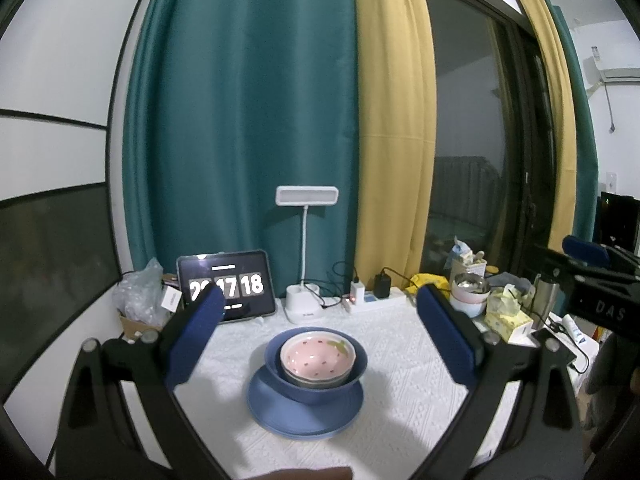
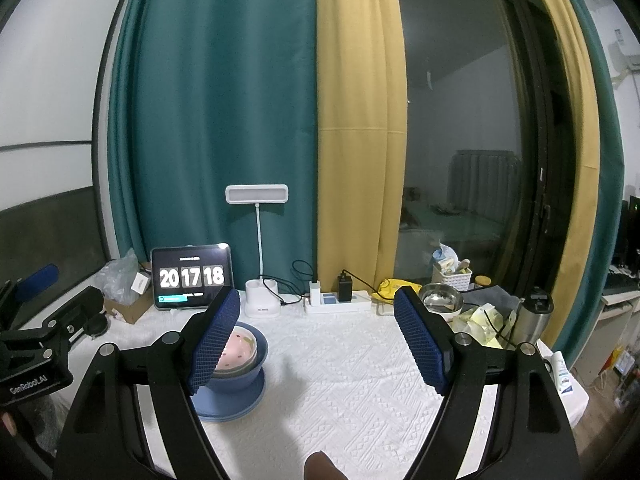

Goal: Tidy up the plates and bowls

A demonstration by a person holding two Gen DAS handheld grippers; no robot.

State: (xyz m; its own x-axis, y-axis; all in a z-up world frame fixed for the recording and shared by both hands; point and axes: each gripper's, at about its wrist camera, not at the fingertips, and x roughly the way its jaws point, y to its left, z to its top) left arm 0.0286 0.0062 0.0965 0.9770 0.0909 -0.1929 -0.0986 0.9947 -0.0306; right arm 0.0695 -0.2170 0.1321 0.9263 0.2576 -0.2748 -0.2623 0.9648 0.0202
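A stack stands on the white tablecloth (image 1: 400,368): a blue plate (image 1: 280,416) at the bottom, a blue bowl (image 1: 320,394) on it, and a pink bowl with red dots (image 1: 316,354) nested inside. My left gripper (image 1: 320,304) is open and empty, held back from the stack with its fingers either side of it. In the right wrist view the stack (image 2: 244,376) sits at the left, partly hidden by the left finger. My right gripper (image 2: 318,304) is open and empty, to the right of the stack.
At the table's back stand a tablet clock (image 1: 228,284), a white desk lamp (image 1: 306,300) and a power strip (image 1: 372,300). At the back right are a steel bowl in a white bowl (image 1: 470,292), tissues (image 1: 506,316) and a steel flask (image 2: 534,316). A box with plastic bags (image 1: 138,304) sits back left.
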